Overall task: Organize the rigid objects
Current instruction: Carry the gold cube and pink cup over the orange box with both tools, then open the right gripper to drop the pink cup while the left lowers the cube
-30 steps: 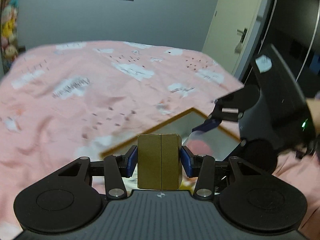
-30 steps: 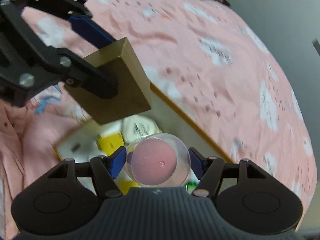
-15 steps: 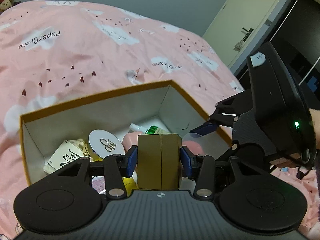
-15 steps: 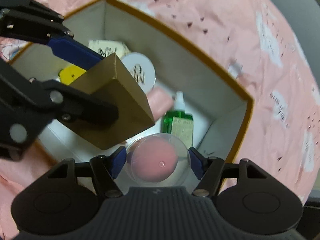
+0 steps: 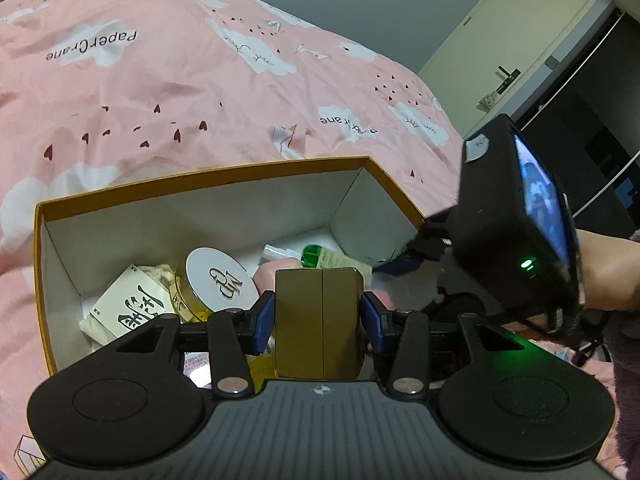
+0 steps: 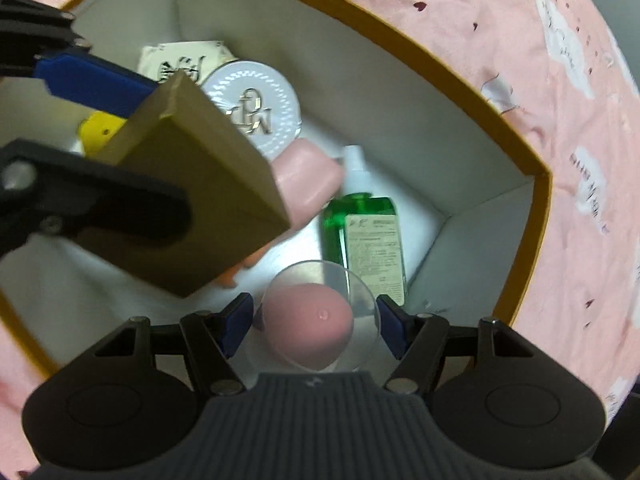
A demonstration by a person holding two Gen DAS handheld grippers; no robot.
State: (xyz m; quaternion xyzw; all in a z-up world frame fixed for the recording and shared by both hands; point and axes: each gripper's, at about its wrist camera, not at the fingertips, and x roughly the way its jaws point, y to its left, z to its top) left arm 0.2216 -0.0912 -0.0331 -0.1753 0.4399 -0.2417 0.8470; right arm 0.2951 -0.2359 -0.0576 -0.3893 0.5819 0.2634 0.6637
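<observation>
left gripper is clamped on a gold box, both blue pads flat against its sides. i have it hanging over the near part of the open carton, tilted nose-down. from the right wrist view the same gold box sits up left, above the carton floor, not touching anything inside as far as i can see.

right gripper grips a clear dome case with a pink egg-shaped sponge inside. pads sit on both sides of the dome. it points almost straight down into the right end of the carton, just near of the green bottle. can't tell whether the case touches the floor yet.

already in the carton: round white tin with gold lettering, far-left of centre; pink soft thing beside it, partly hidden under the gold box; green bottle lying flat with its white cap pointing far; cream pouch with black characters at the left end; something yellow under the left gripper's pad.

carton has an orange rim and white walls, and sits on a pink bedspread with white clouds and small hearts. my hand on the right gripper shows at the right edge of the left view. door in the far right background.
</observation>
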